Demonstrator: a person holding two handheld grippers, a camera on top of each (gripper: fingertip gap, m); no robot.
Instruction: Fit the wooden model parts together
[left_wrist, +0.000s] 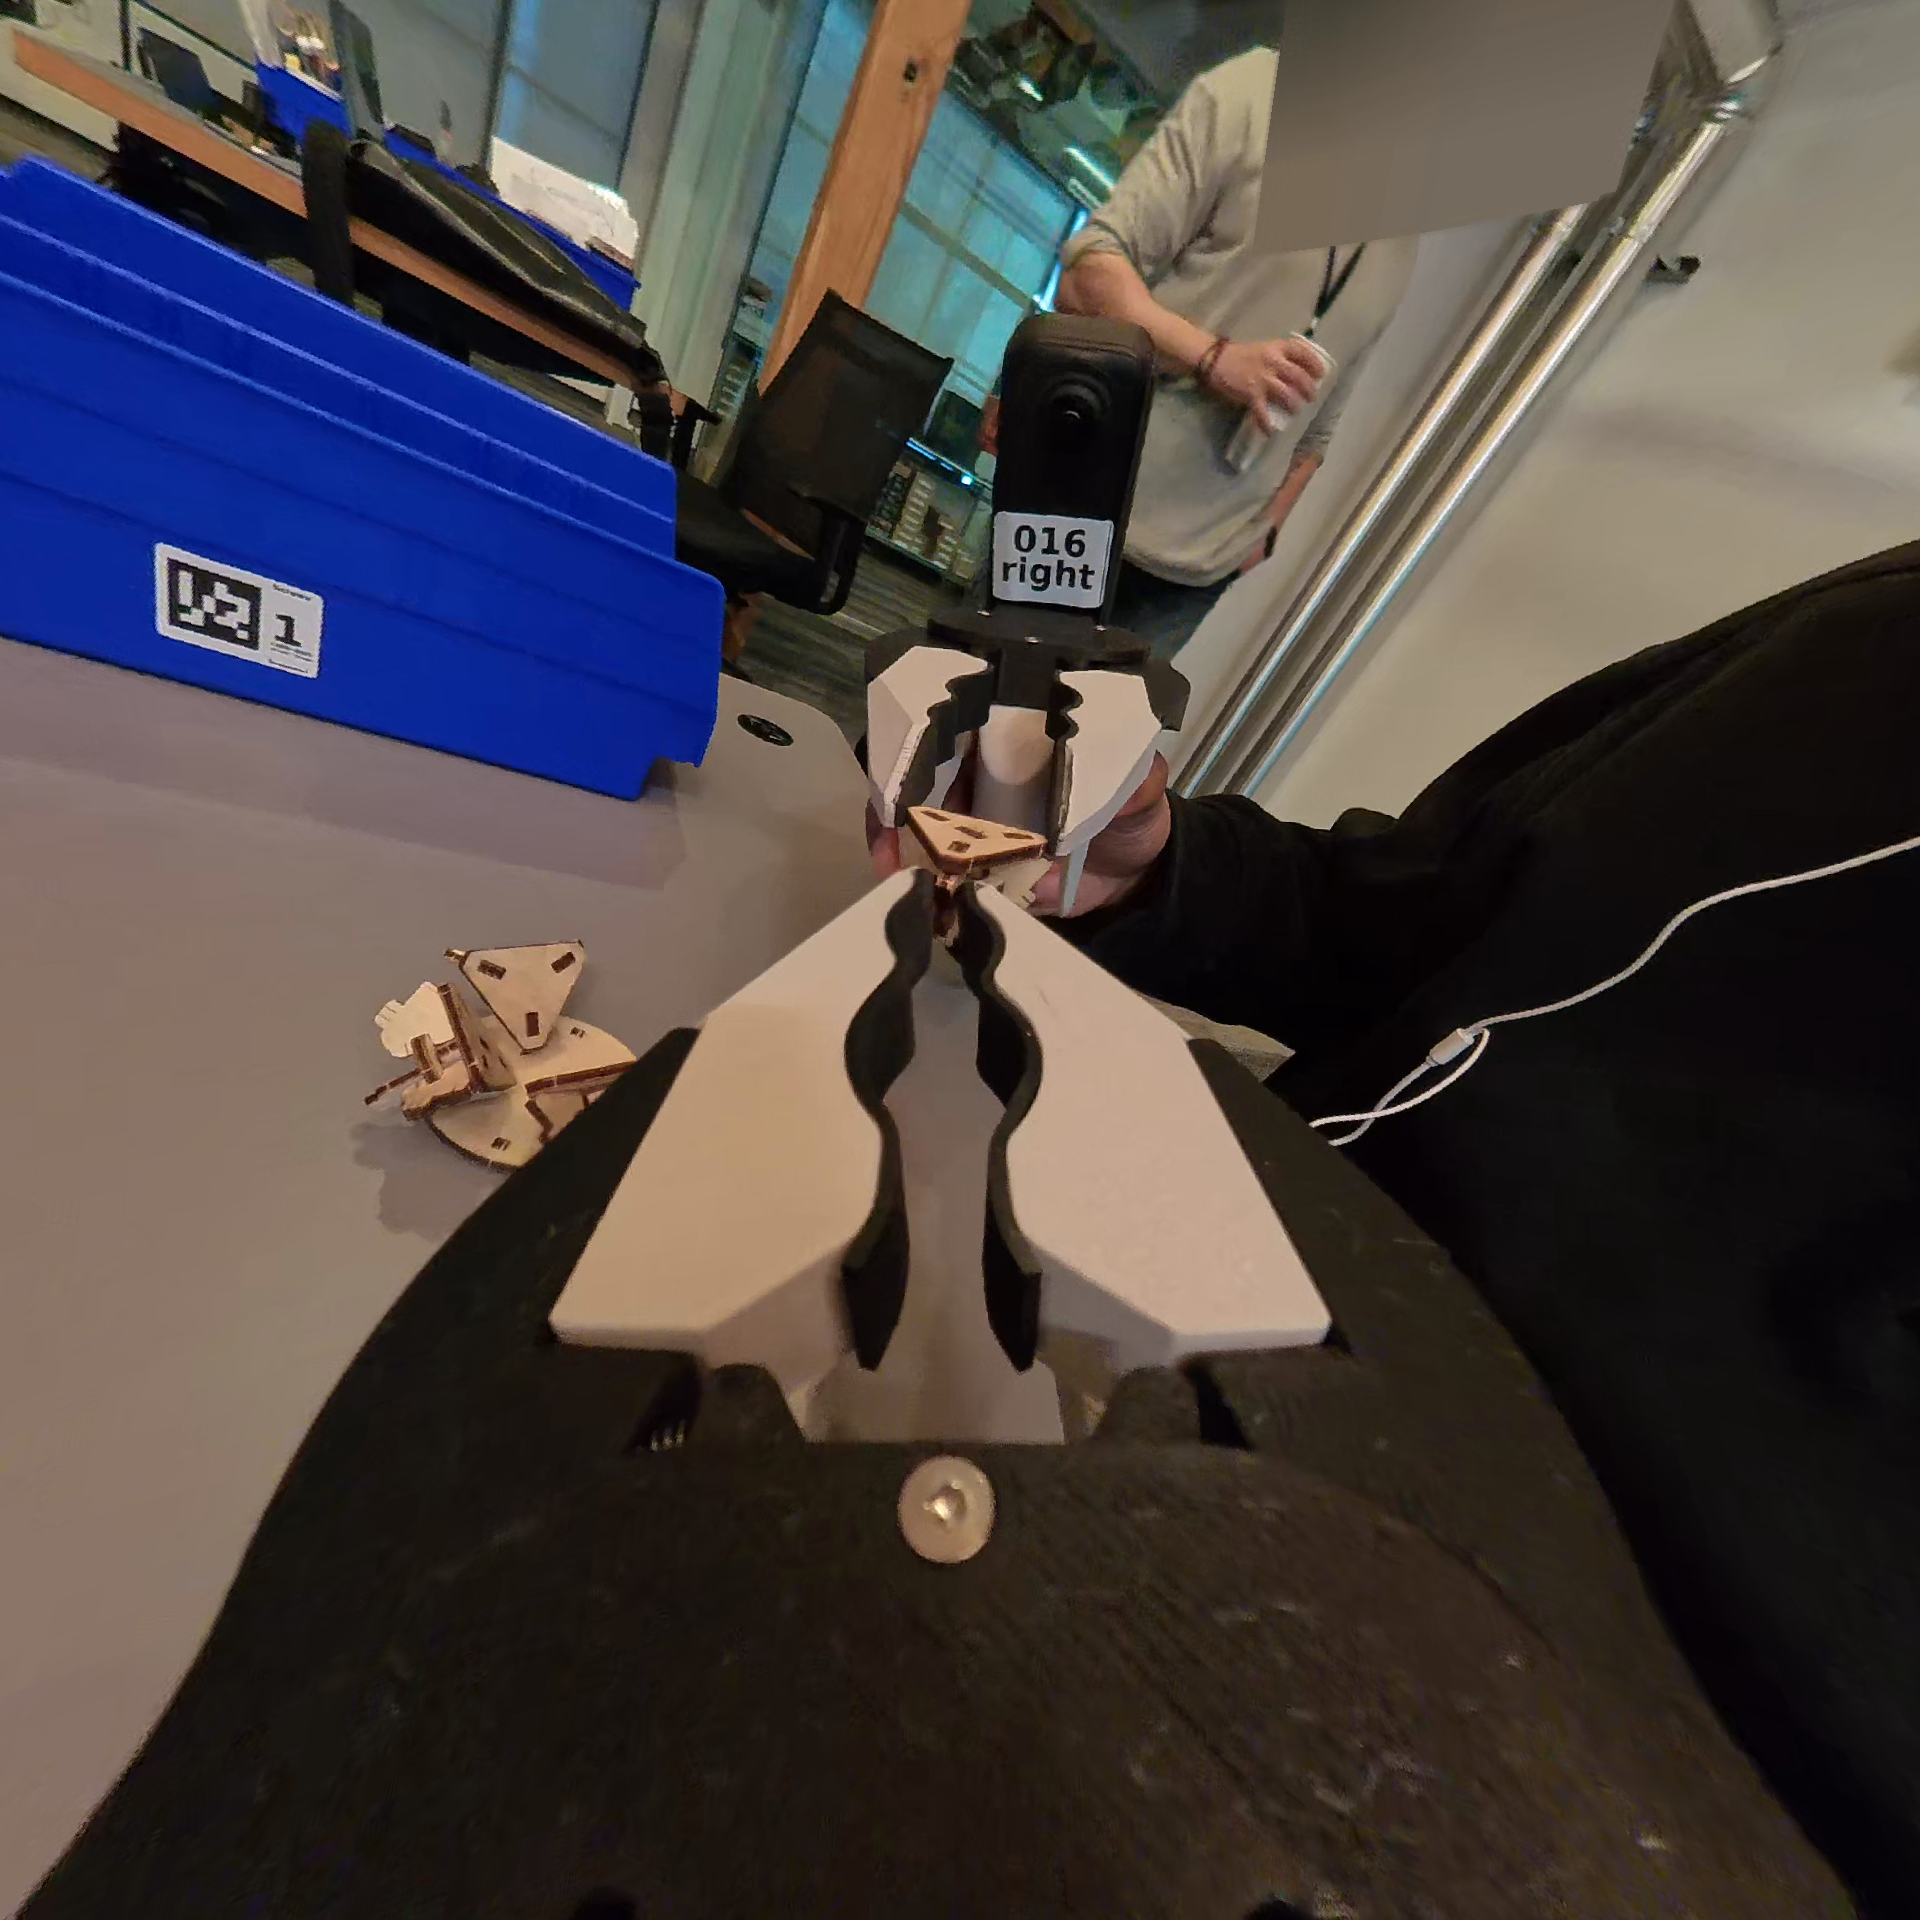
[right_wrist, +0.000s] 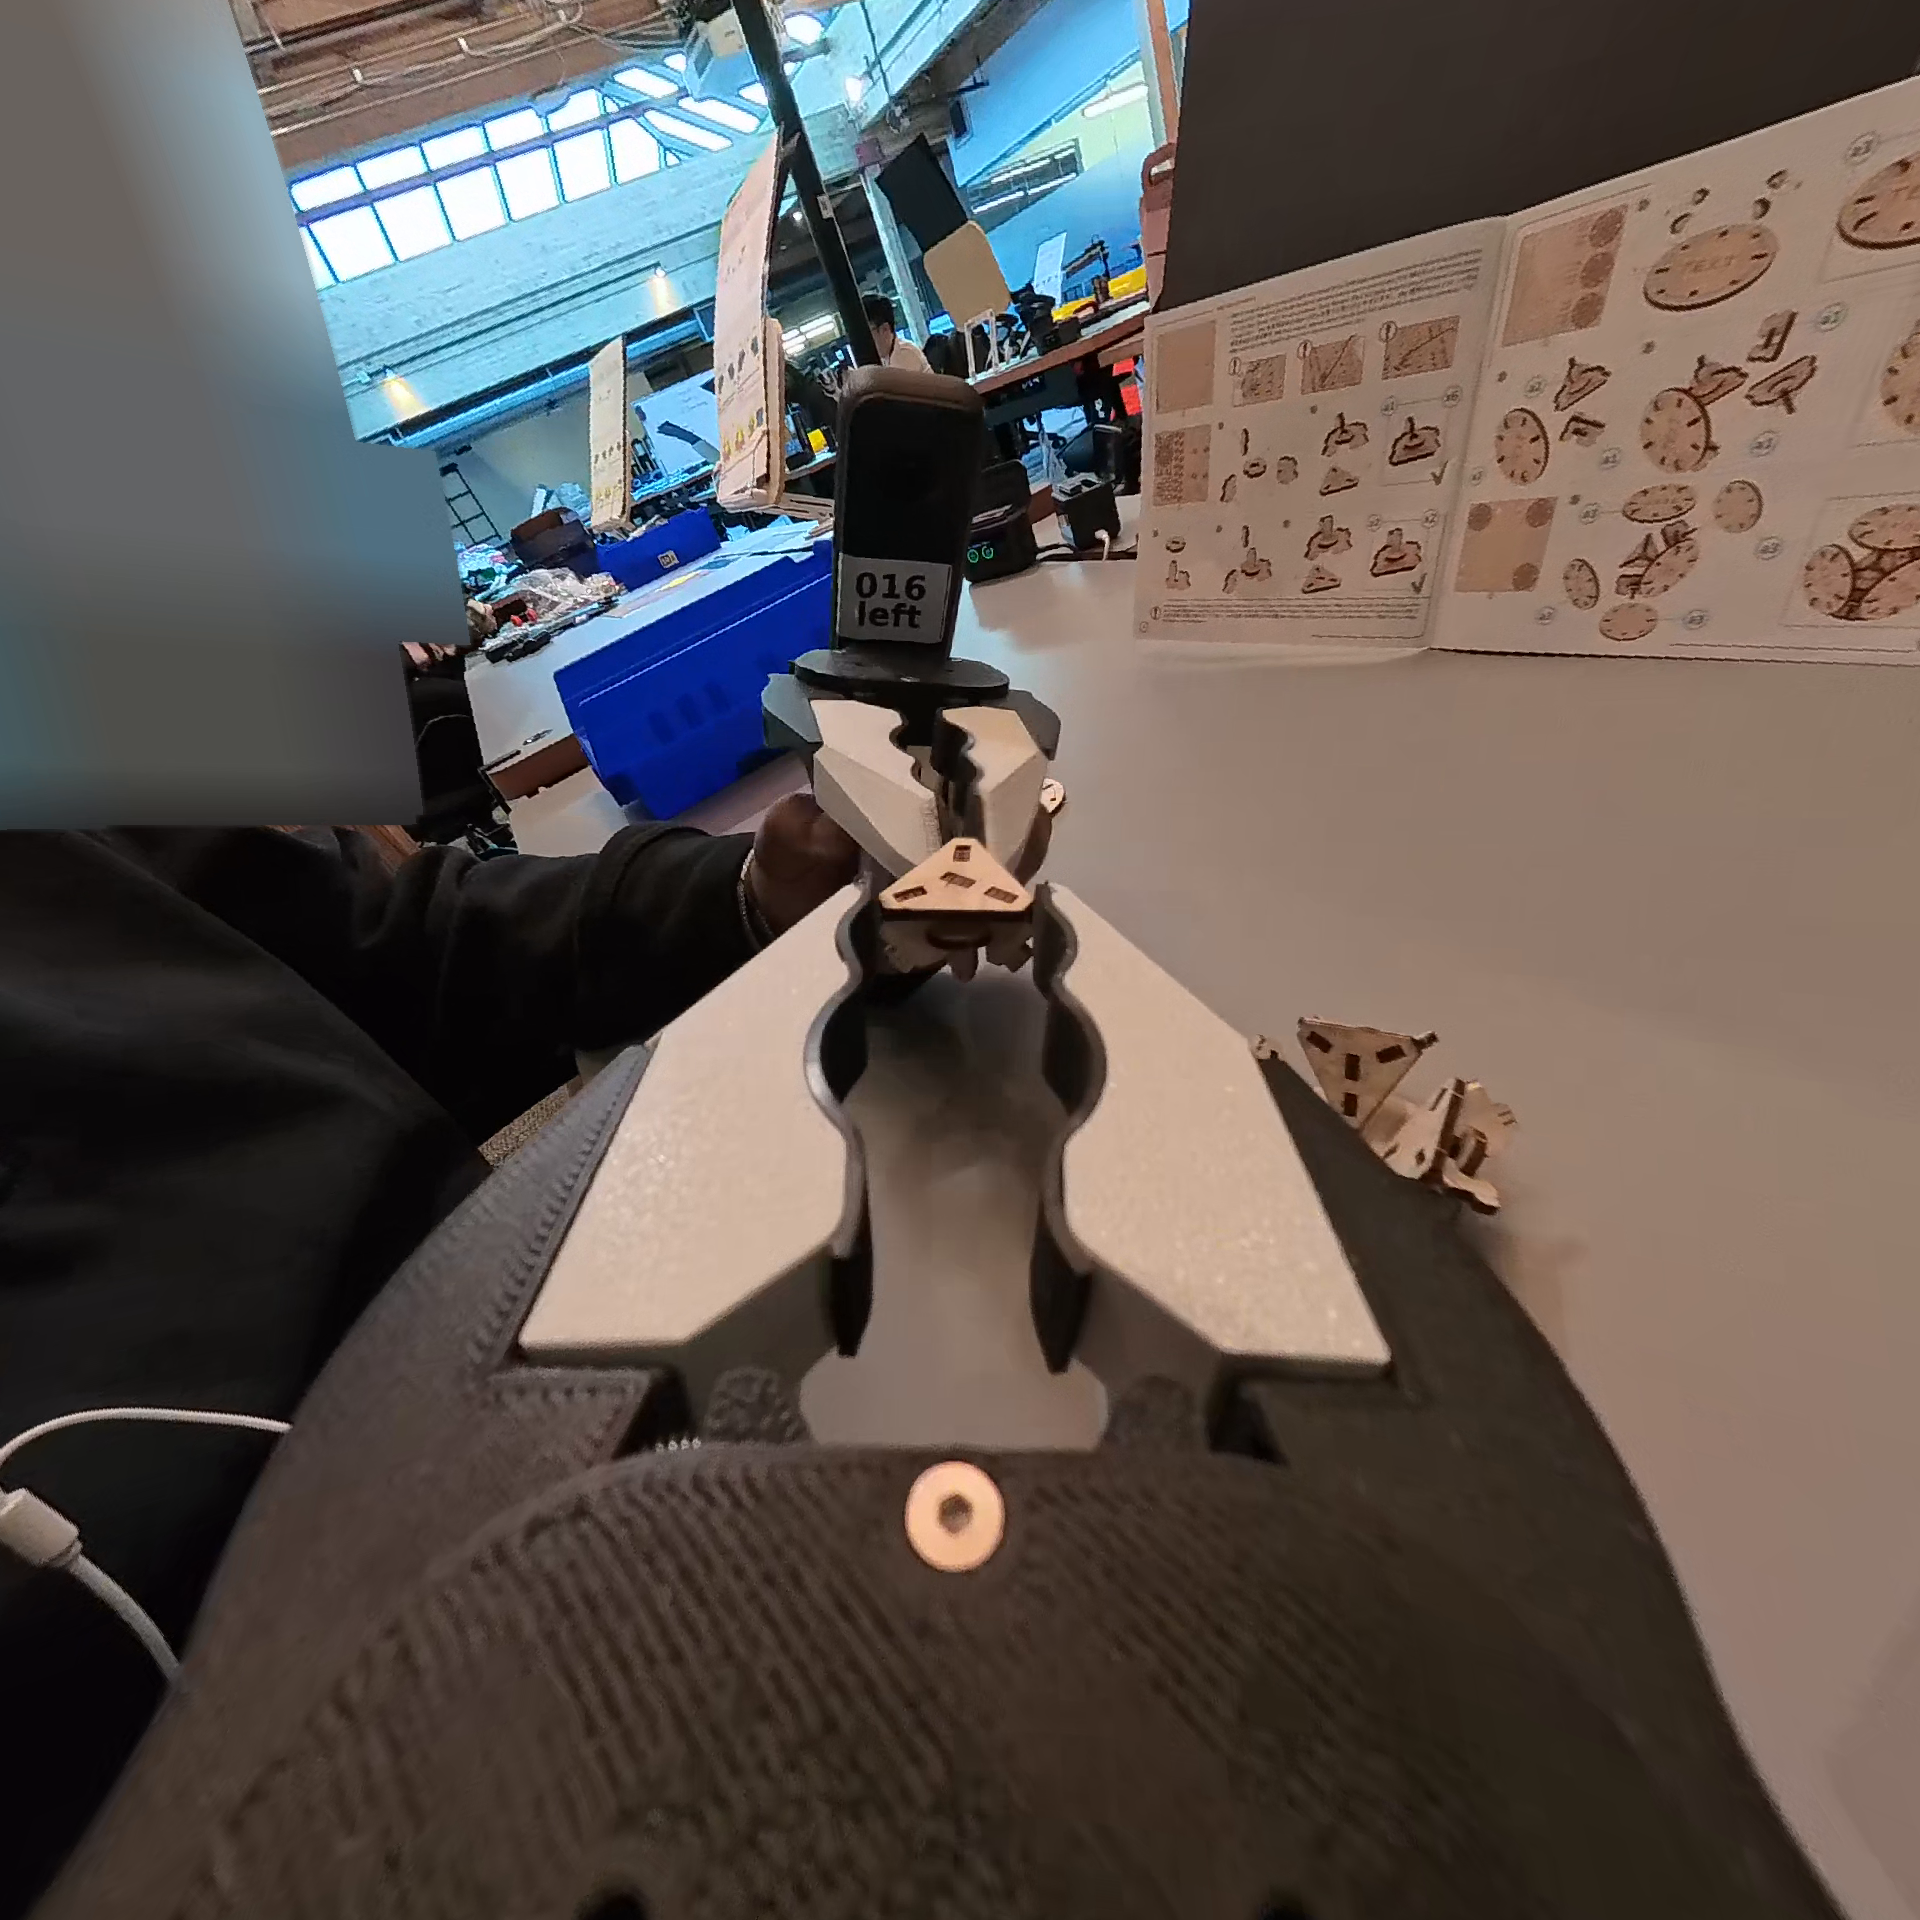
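Jaws of right gripper (right_wrist: 956, 920) clamp triangular wooden piece (right_wrist: 958, 886); left gripper (left_wrist: 945, 894) nearly closed, seemingly pinching its lower tab.

Small plywood assembly (right_wrist: 957, 896), slotted triangular plate on top, raised above grey bench (right_wrist: 1455, 883), clamped in right gripper (right_wrist: 951, 914); left gripper (left_wrist: 948, 894) pinches its underside tab.

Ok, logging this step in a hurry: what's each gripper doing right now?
Left gripper: closed on a thin tab of the wooden piece.
Right gripper: holding the same wooden piece by its sides.
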